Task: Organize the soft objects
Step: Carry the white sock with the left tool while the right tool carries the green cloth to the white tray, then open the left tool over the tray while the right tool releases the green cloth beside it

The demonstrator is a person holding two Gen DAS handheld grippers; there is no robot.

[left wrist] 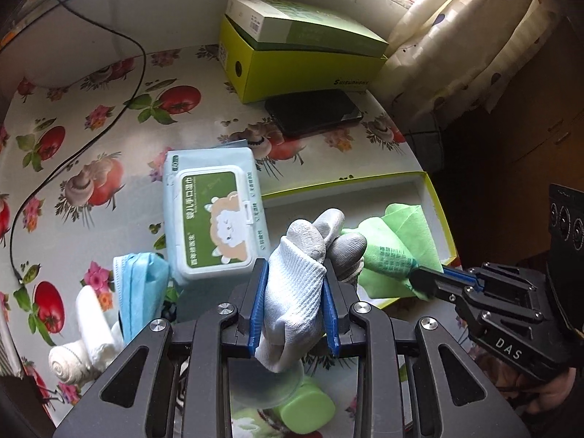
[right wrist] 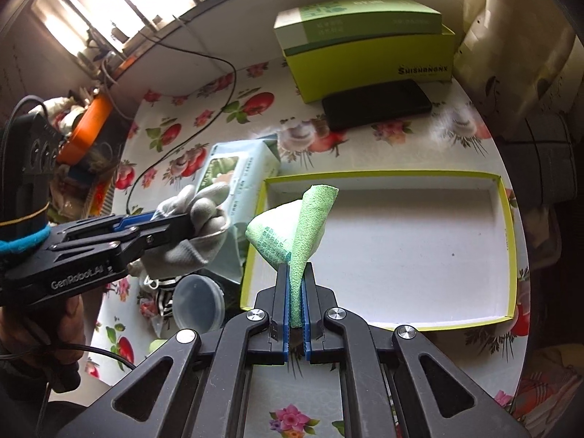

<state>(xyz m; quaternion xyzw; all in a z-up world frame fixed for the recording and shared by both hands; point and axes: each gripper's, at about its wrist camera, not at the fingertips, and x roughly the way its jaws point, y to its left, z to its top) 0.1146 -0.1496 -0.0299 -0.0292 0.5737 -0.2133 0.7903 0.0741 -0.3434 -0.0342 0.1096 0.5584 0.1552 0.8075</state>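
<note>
My left gripper is shut on a white and grey work glove, whose fingers hang out past the blue pads; the same glove shows at the left of the right wrist view. My right gripper is shut on a folded green cloth, held above the left end of a shallow white tray with a yellow rim. In the left wrist view that cloth hangs over the tray. The tray's floor shows bare white in the right wrist view.
A pack of wet wipes lies left of the tray. A blue face mask and rolled white bandages sit at the lower left. Green boxes and a black phone stand at the back. A cable crosses the flowered tablecloth.
</note>
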